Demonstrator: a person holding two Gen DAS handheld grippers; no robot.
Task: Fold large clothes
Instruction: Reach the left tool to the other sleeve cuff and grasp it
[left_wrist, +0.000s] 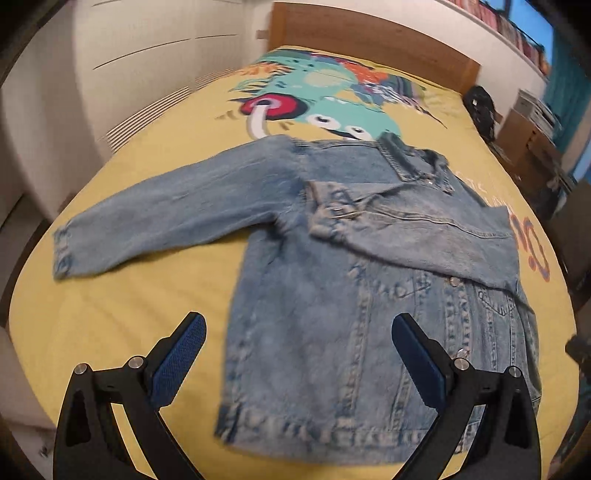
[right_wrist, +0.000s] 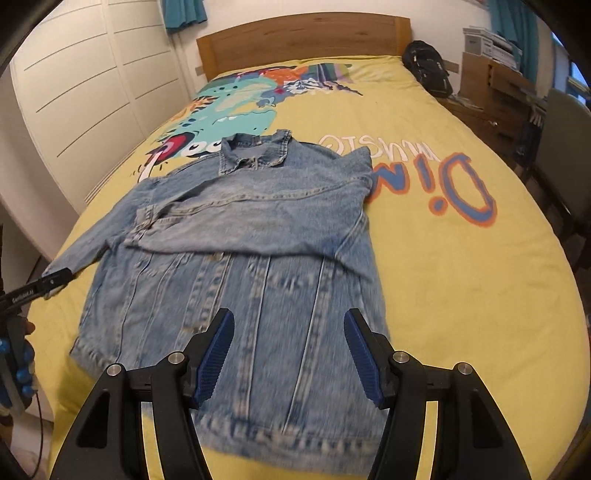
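A light blue denim jacket (left_wrist: 332, 295) lies flat, front up, on a yellow bed; it also shows in the right wrist view (right_wrist: 240, 258). Its right sleeve is folded across the chest (right_wrist: 258, 221). Its left sleeve (left_wrist: 159, 218) stretches out to the left on the cover. My left gripper (left_wrist: 299, 332) is open and empty above the jacket's lower left part. My right gripper (right_wrist: 288, 332) is open and empty above the jacket's lower hem area. The left gripper's tip (right_wrist: 55, 278) shows at the left edge of the right wrist view, near the sleeve cuff.
The yellow bedcover (right_wrist: 461, 295) has a dinosaur print and lettering. A wooden headboard (right_wrist: 303, 40) is at the far end. White wardrobe doors (right_wrist: 85, 85) stand left. A black backpack (right_wrist: 428, 68), boxes and a chair (right_wrist: 561, 140) stand right of the bed.
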